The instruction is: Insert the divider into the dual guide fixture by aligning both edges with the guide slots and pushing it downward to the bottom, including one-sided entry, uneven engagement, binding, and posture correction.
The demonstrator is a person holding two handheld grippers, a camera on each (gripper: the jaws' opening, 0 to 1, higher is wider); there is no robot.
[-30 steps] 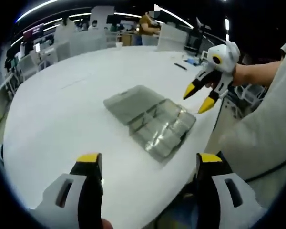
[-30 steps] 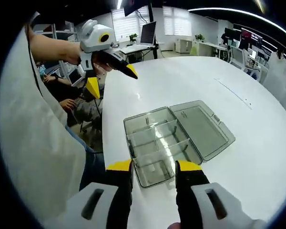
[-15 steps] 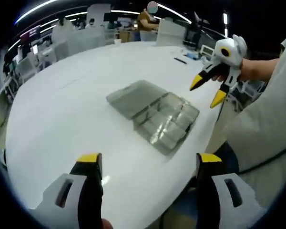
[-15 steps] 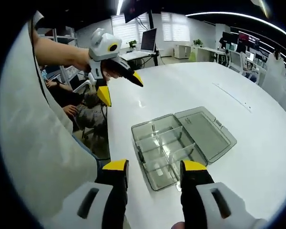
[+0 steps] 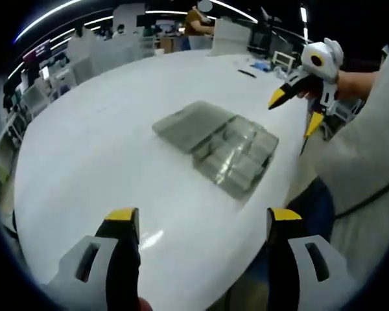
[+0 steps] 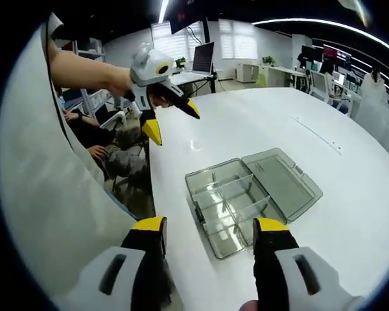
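A clear smoky plastic compartment box [image 5: 219, 143] lies open on the white table [image 5: 104, 129], lid flat beside it; inside the box [image 6: 236, 201] thin dividers stand in its slots. My left gripper [image 5: 198, 227] is open and empty, held well back from the box over the near table. My right gripper [image 6: 211, 230] is open too, hovering above the box's near end. The right gripper [image 5: 298, 110] shows at the right of the left gripper view, held by a hand off the table's edge. The left gripper [image 6: 172, 120] shows at upper left in the right gripper view.
The person's pale sleeve [image 6: 58, 194] covers the left of the right gripper view. Chairs [image 5: 104, 55], desks and a standing person [image 5: 198, 23] lie beyond the far table edge. A dark item [image 5: 245, 73] lies on the far table. Seated people [image 6: 113, 146] are beside the table.
Both cameras have drawn back and risen, so the box looks smaller and further off. Each gripper has drifted slightly outward in the other's view. Both stay open.
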